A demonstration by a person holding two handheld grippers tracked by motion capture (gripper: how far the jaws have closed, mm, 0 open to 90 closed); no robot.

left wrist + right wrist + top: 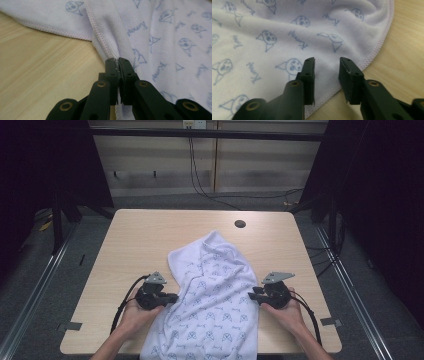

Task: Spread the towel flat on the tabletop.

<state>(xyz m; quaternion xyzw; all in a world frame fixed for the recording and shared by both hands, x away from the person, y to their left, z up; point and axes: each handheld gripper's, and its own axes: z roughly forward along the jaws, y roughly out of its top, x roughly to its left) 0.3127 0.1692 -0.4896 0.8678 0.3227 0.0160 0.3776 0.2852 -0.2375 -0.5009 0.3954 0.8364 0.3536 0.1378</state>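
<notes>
The printed towel [212,295] lies rumpled on the table [140,235]. Its hem is pinched by the left gripper [118,62]; the right gripper [326,65] is held apart, so lifting would probably drag it lopsided.

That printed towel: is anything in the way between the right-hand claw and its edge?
No, nothing visible. The right gripper stands open with the towel edge lying bare between its jaws on the table. The left gripper is already shut on the opposite edge.
</notes>
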